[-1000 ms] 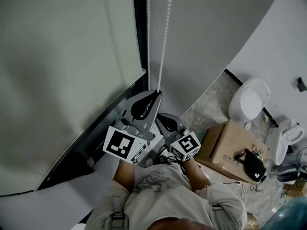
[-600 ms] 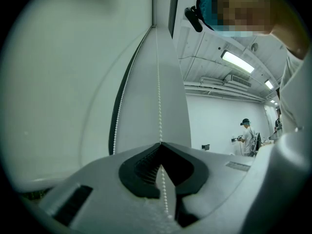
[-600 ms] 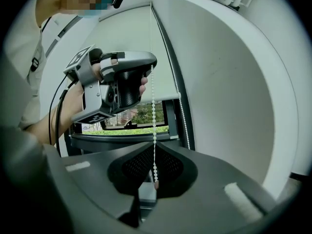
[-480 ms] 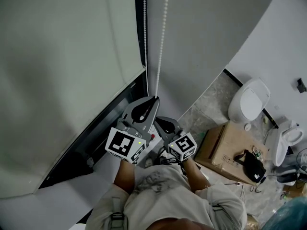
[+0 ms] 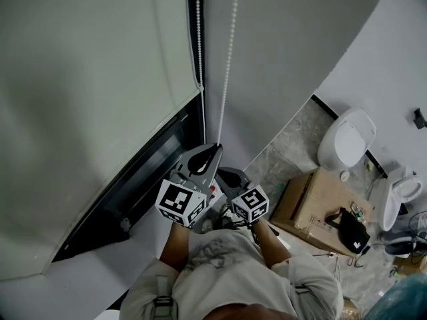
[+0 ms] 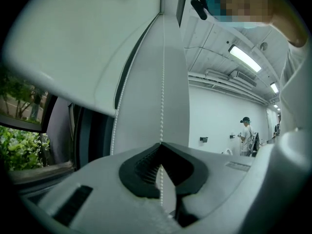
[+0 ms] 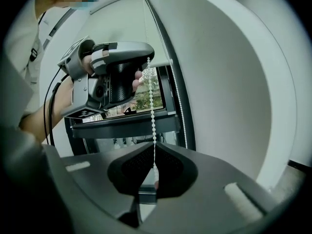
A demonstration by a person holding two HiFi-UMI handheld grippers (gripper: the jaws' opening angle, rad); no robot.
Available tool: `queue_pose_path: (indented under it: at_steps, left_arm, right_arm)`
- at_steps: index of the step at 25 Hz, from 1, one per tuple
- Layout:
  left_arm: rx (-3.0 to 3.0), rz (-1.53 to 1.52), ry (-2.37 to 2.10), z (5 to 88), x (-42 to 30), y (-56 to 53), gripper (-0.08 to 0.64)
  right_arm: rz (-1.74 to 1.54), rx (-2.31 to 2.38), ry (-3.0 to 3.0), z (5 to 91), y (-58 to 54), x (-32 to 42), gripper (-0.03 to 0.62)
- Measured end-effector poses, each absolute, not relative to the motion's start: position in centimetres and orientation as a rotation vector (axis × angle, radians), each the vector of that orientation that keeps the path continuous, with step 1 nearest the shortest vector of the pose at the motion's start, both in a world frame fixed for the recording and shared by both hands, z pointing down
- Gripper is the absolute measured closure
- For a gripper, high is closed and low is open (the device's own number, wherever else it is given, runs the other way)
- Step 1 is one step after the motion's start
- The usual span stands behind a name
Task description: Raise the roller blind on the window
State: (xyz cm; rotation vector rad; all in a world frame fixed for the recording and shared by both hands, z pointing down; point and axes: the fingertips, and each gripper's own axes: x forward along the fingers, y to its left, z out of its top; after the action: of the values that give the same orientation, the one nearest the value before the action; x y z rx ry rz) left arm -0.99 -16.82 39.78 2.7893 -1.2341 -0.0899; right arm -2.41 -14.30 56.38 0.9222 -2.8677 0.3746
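Room first: at the left a dark window frame with green leaves outside. In the middle is a plain grey wall. At the right a stone-tiled floor carries a cardboard box and white toilets.

The blind is a plain pale sheet over most of the window, far left. Its lower edge slants, and a strip of glass is bare under it. Just right of its edge the white bead chain hangs in two strands against the wall.

The left gripper is clamped tight on the right strand. The right gripper, just beside and below it, is clenched on the same strand, which runs taut between them.
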Motion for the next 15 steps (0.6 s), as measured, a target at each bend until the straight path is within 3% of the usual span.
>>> queue_pose_path:
  at_steps: [15]
  left_arm:
    - [2.715, 0.025, -1.221, 45.5, -0.7, -16.5, 0.552]
  right_arm:
    - [0.466, 0.869, -2.757, 61.9, -13.3, -1.9, 0.577]
